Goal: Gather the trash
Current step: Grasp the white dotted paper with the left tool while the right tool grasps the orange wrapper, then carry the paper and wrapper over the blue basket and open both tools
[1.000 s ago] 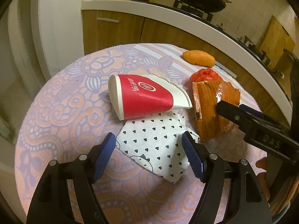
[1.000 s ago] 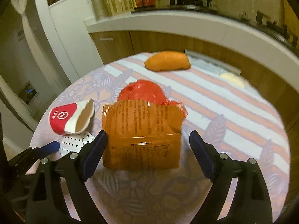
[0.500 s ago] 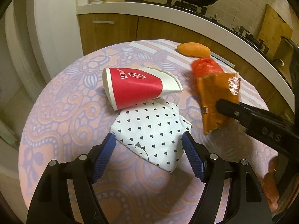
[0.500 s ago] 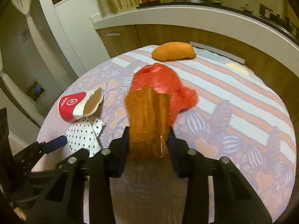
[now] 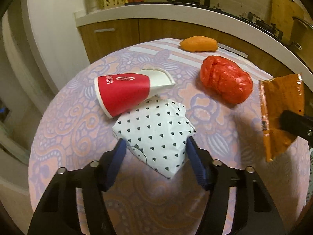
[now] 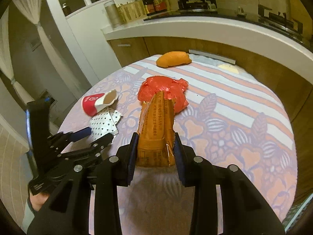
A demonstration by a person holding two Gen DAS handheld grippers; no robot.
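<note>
A white paper wrapper with black hearts (image 5: 156,125) lies on the round table. My left gripper (image 5: 156,144) straddles its near part, jaws closing, blue pads at the paper's two edges without squeezing it. A torn red and white paper cup (image 5: 123,92) lies on its side just beyond, touching the paper. My right gripper (image 6: 155,146) is shut on an orange snack wrapper (image 6: 156,129), held above the cloth. In the left wrist view that wrapper (image 5: 281,105) hangs at the right edge. A crumpled red plastic bag (image 6: 162,90) sits behind it.
An orange lump (image 5: 198,44) rests at the table's far edge, near a kitchen counter (image 5: 176,19) with bottles, a basket and a stove. The patterned cloth (image 6: 234,137) is bare to the right. A hand (image 6: 37,201) holds the left gripper (image 6: 97,134).
My right gripper shut on the orange wrapper and lifted it off the table, away from the red bag. My left gripper moved in over the dotted paper and its jaws narrowed.
</note>
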